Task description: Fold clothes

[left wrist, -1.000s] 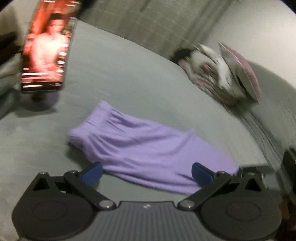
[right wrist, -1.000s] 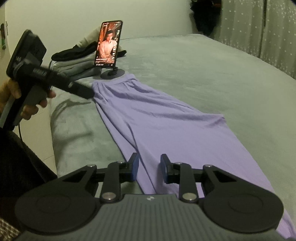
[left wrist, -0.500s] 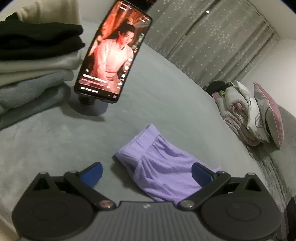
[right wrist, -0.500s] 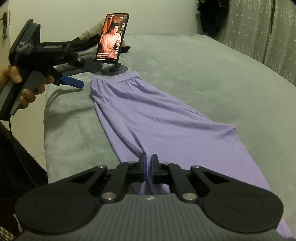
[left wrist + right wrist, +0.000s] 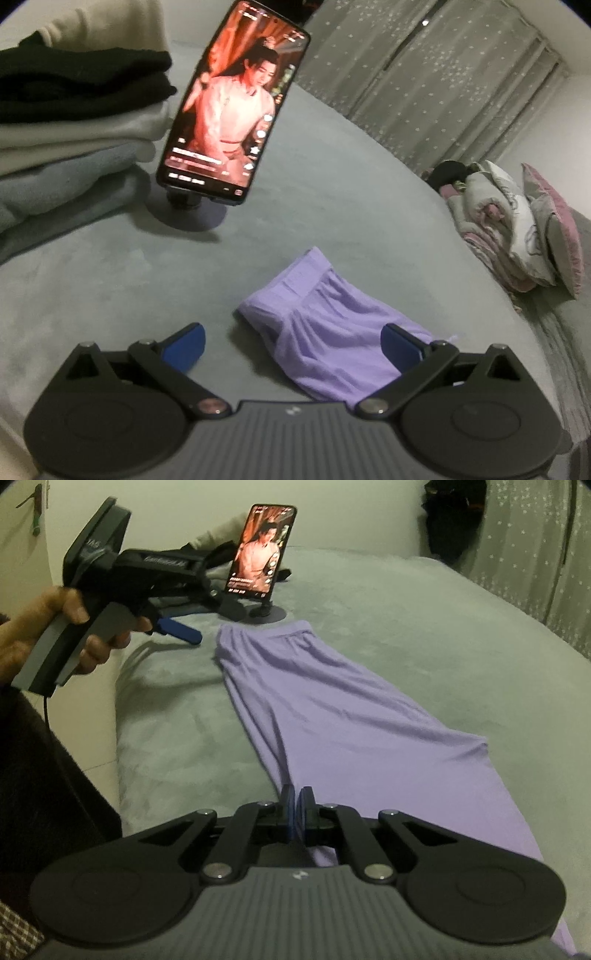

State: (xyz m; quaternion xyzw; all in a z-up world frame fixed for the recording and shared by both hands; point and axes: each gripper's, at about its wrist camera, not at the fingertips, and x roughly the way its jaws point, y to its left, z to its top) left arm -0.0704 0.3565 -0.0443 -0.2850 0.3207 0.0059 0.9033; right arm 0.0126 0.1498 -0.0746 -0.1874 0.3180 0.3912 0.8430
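A pair of lilac trousers (image 5: 332, 709) lies stretched out lengthwise on the grey bed (image 5: 424, 602), its gathered waistband at the far end just in front of a phone (image 5: 263, 550) propped on a round stand.

From the right wrist view, the right tool (image 5: 295, 814) sits at the near end of the trousers along their left edge. Its blue pads are drawn almost together, having just been closing, and the lilac cloth runs up to and under them; it looks pinched there, though the fabric between the pads themselves is hidden. This view also shows the left tool (image 5: 184, 629) from the side, held in a hand (image 5: 70, 635) above the bed to the left of the waistband, clear of the cloth, with a cable hanging from its handle.

The left wrist view shows what the other cannot: the left tool (image 5: 291, 343) has its blue fingers (image 5: 184, 345) spread wide, nothing between them touching, with the waistband corner of the trousers (image 5: 325, 332) lying on the bed below and ahead. It also shows a stack of folded clothes (image 5: 74, 140) left of the phone (image 5: 236, 107), starred curtains (image 5: 424, 85) behind, and pillows (image 5: 524, 229) piled at the far right.
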